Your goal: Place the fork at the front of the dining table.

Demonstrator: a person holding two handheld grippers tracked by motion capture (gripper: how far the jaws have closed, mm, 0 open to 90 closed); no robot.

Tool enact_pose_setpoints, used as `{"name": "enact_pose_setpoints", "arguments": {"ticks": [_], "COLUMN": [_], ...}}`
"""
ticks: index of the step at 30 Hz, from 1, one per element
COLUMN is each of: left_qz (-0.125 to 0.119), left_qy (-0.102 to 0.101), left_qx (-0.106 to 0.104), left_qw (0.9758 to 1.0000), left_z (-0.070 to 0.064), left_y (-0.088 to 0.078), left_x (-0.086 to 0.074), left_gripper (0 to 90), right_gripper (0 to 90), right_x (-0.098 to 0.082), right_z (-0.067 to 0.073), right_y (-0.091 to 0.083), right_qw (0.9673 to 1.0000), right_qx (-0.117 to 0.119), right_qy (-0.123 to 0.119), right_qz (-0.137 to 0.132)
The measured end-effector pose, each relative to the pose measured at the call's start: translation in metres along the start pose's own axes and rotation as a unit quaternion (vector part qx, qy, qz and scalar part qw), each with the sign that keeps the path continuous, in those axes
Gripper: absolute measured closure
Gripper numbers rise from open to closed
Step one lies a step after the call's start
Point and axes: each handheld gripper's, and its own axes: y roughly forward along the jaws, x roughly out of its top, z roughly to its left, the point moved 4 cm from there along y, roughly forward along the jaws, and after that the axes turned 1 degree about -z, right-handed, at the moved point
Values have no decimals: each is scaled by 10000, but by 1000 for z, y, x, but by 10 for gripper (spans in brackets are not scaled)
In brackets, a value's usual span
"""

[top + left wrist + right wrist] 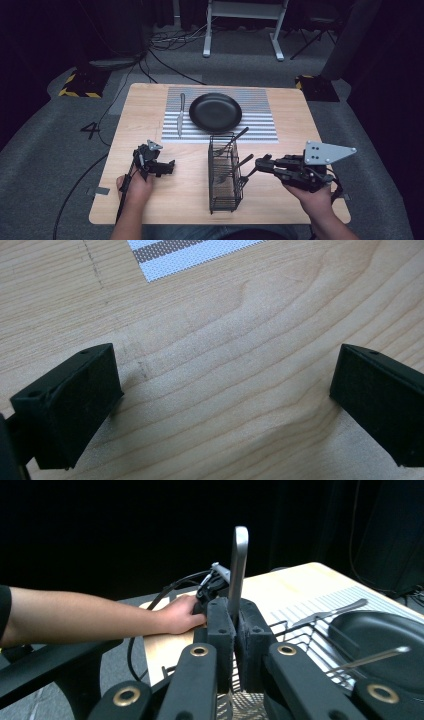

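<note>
the right tongs (258,164) sit at about four o'clock on the wooden surface (150,105), pointing toward nine o'clock at the black wire cutlery caddy (223,172), which stands just below the centre of the surface. they are clenched on the flat metal handle of a piece of cutlery (238,565); in the right gripper view the handle stands upright between the two pressed-together pads (220,630), its rounded end well above them. which kind of utensil it is cannot be told, since its working end is hidden below the pads. two more utensil handles (239,136) lean out of the caddy toward one o'clock. the left tongs (169,167) rest at about eight o'clock on the surface, well apart from the caddy, and are released: the left gripper view shows both pads (75,400) wide apart over bare wood with nothing between them. at twelve o'clock lies a striped placemat (260,120) with a black plate (215,112) on it and a knife (181,114) just beside the plate at its nine o'clock.
</note>
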Motion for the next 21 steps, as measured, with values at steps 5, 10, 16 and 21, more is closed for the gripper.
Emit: {"name": "enact_pose_setpoints", "arguments": {"ticks": [5, 10, 16, 21], "left_qz": [5, 4, 7, 4], "left_qy": [13, 12, 11, 12], "left_qx": [1, 1, 1, 1], "left_qw": [10000, 10000, 10000, 10000], "left_z": [0, 0, 0, 0], "left_y": [0, 0, 0, 0], "left_x": [0, 0, 0, 0], "left_gripper": [1, 1, 1, 1], "right_gripper": [857, 858, 857, 858], "right_x": [4, 8, 10, 7], "right_z": [-7, -18, -33, -49], "right_y": [-13, -30, -38, -42], "right_qw": [9999, 9994, 9986, 9972], "right_qx": [-116, -272, -527, -737], "right_qy": [72, 107, 55, 111], "right_qz": [-100, -159, -15, 98]}}
